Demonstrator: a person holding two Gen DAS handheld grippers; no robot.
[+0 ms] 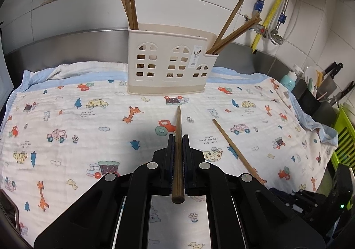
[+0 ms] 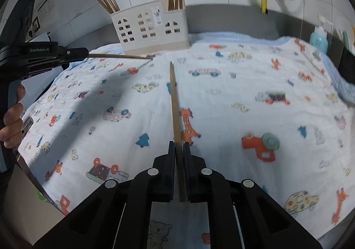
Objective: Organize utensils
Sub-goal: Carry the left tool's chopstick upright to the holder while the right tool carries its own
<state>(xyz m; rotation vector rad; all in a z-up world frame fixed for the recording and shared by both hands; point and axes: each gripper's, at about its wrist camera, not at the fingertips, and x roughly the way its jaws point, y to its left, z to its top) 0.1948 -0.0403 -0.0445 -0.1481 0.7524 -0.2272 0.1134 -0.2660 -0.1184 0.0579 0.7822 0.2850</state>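
A cream utensil holder (image 1: 168, 60) with window cut-outs stands at the back of the cloth, with brown chopsticks in its left (image 1: 128, 2) and right (image 1: 230, 29) compartments. My left gripper (image 1: 178, 138) is shut on a brown chopstick (image 1: 178, 138) whose tip points at the holder. Another chopstick (image 1: 235, 149) shows to the right in the left wrist view, held by the right gripper. My right gripper (image 2: 179, 144) is shut on that chopstick (image 2: 174, 98), above the cloth. The holder (image 2: 153, 27) and the left gripper (image 2: 85, 52) with its chopstick (image 2: 119, 56) show in the right wrist view.
A white cloth with cartoon prints (image 1: 88, 129) covers the steel counter. Tiled wall, pipes and a yellow hose (image 1: 279, 2) stand behind. A teal bottle (image 1: 288, 80), knives (image 1: 332, 69) and a green rack (image 1: 344, 138) crowd the right side.
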